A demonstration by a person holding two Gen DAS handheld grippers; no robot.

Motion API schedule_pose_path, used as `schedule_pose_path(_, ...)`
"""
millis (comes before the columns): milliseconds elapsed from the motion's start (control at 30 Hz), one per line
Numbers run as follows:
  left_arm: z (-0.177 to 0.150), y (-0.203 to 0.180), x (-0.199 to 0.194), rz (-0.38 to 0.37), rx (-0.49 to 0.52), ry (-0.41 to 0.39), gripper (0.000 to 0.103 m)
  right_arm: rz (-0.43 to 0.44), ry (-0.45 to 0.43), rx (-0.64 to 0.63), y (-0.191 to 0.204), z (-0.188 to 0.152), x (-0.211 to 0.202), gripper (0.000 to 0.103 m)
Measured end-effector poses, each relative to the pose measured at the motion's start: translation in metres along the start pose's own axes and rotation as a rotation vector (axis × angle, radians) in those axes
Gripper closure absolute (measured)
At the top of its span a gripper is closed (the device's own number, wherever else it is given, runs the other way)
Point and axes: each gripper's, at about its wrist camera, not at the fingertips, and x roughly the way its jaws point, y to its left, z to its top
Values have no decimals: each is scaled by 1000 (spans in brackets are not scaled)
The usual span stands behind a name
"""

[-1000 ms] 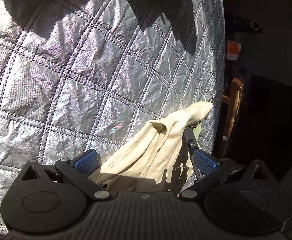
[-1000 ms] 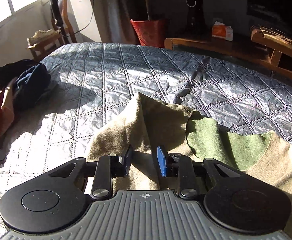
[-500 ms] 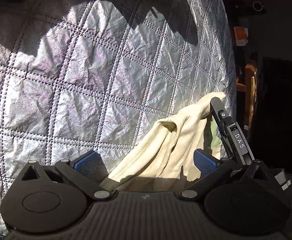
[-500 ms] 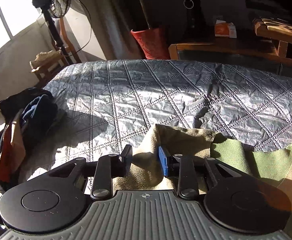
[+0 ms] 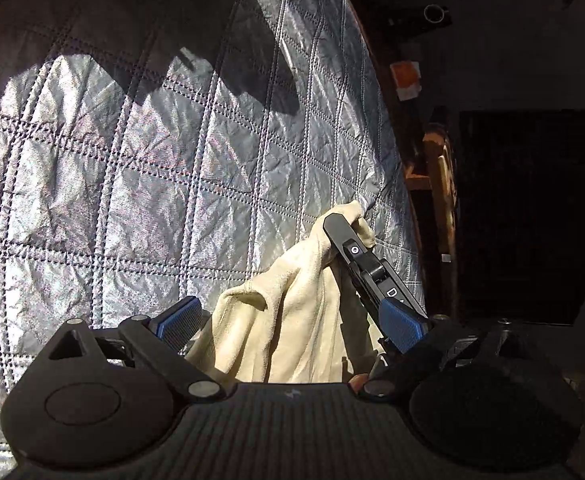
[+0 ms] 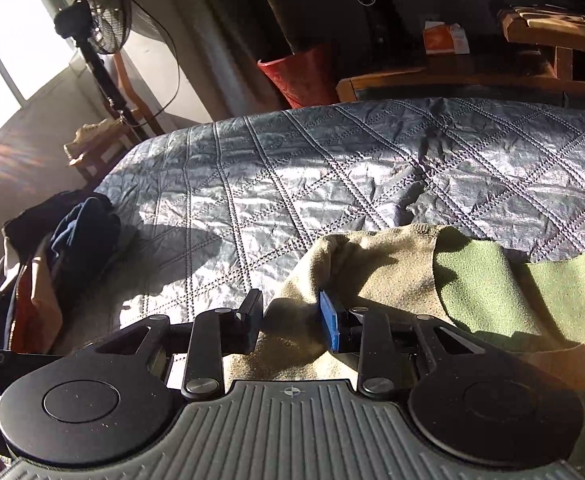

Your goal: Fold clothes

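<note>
A beige fleece garment [image 6: 376,264] with a green inner panel [image 6: 504,284] hangs over the grey quilted bedspread [image 6: 292,184]. My right gripper [image 6: 290,316] is shut on a bunched beige fold of it. In the left wrist view the cream fabric [image 5: 292,320] drapes between my left gripper's [image 5: 288,326] widely spread blue pads [image 5: 176,322], which do not pinch it. The right gripper's black finger [image 5: 356,252] shows there, holding the fabric's upper tip.
A pile of dark and orange clothes [image 6: 52,256] lies at the bed's left edge. A standing fan [image 6: 100,32], a red pot [image 6: 296,76] and wooden furniture [image 6: 472,80] stand beyond the bed. The bed's right edge [image 5: 392,184] borders dark floor.
Both grippers have risen with the garment, lifting it off the bedspread. The right gripper's finger has come further into the left wrist view. The right jaws look slightly wider around the fold.
</note>
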Motion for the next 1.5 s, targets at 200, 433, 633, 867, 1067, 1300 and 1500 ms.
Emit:
schedule_pose_path(200, -6, -7, 12, -195, -40, 41, 24, 24, -16, 6, -2, -2, -3, 65)
schedule_pose_path(433, -13, -6, 17, -72, 1, 1, 20, 56, -41, 51, -13, -4, -9, 66)
schedule_pose_path(633, -10, -4, 20, -74, -10, -12, 21, 71, -48, 68, -18, -4, -9, 66)
schedule_pose_path(867, -11, 11, 34, -38, -63, 16, 55, 80, -48, 54, -17, -2, -7, 66)
schedule_pose_path(1067, -13, 14, 35, 48, -55, 5, 96, 39, -34, 22, -13, -1, -2, 94)
schedule_pose_path(1300, -15, 9, 26, 122, -12, -33, 101, -27, -60, -39, -8, 9, -4, 99)
schedule_pose_path(1500, -22, 9, 14, 159, -8, -74, 98, -138, -36, -142, -3, 11, 7, 98)
